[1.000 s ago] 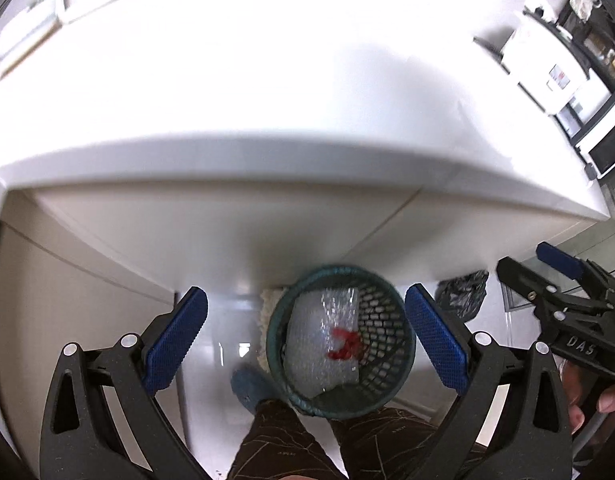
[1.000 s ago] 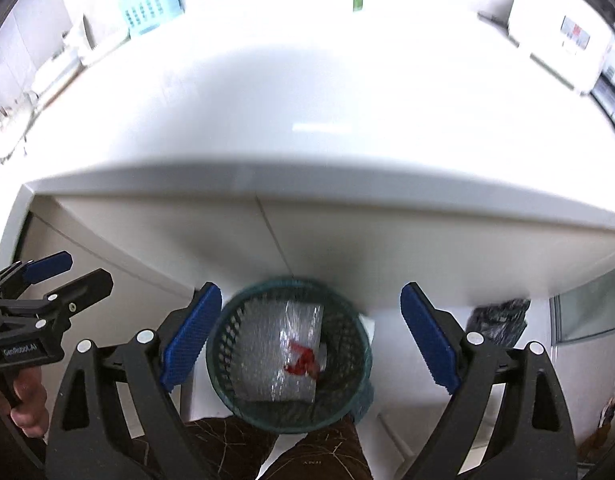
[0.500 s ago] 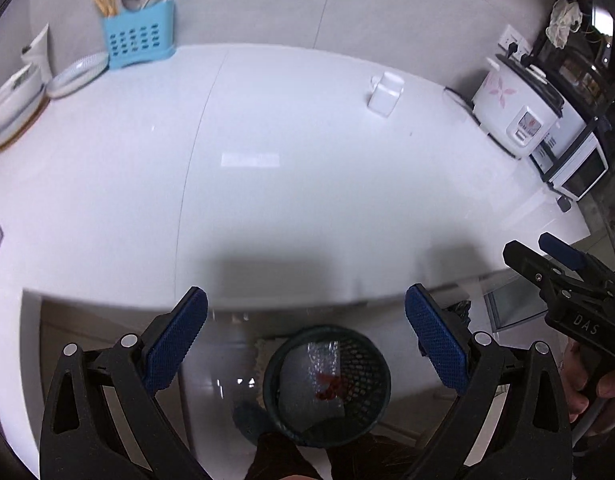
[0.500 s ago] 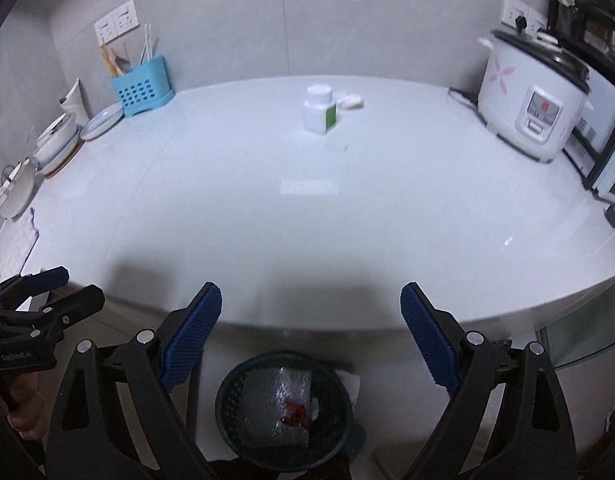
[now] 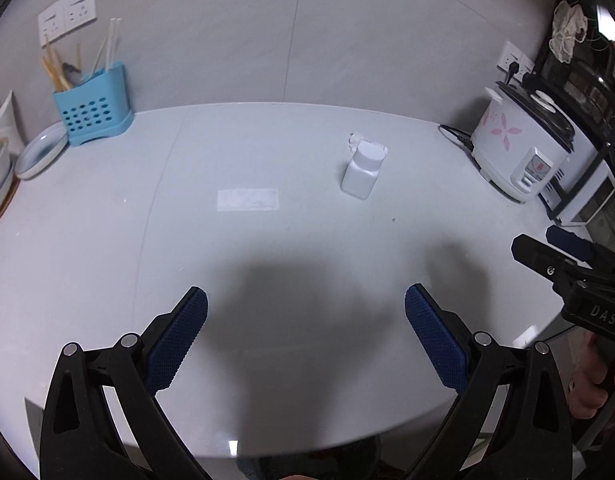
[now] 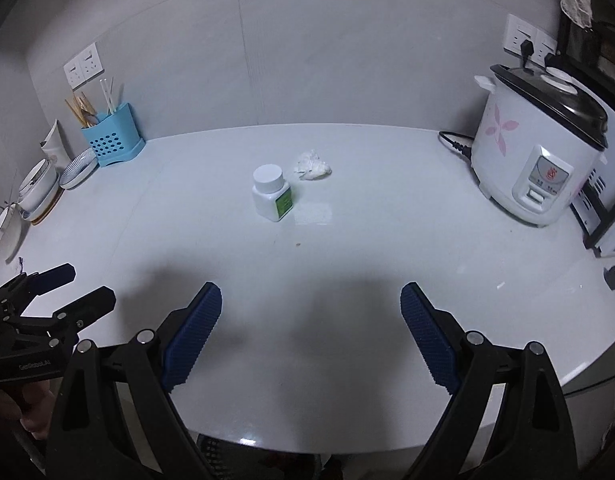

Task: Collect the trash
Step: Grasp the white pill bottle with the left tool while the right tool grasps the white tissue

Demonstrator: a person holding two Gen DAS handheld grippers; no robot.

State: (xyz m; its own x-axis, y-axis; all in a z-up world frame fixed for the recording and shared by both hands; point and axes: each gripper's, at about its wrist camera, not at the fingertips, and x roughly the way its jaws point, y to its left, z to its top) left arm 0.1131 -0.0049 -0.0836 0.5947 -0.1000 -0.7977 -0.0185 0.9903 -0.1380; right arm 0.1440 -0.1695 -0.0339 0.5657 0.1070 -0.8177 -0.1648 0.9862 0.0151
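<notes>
Both hand-held grippers, left (image 5: 306,322) and right (image 6: 310,320), hover spread and empty above the tabletop (image 6: 387,248); white bottle (image 6: 272,197) stands upright, crumpled tissue (image 6: 314,169), probably paper, just behind.

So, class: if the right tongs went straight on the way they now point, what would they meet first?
The right tongs are open and empty. Straight ahead lies bare countertop, then probably the white bottle slightly left, crumpled tissue beyond; depth is unclear.

— What sort of place is this?
— A home kitchen — a white counter (image 6: 387,220) with a rice cooker (image 6: 539,152), a blue utensil holder (image 6: 113,140), stacked dishes (image 6: 39,188) and wall sockets (image 6: 83,68).
</notes>
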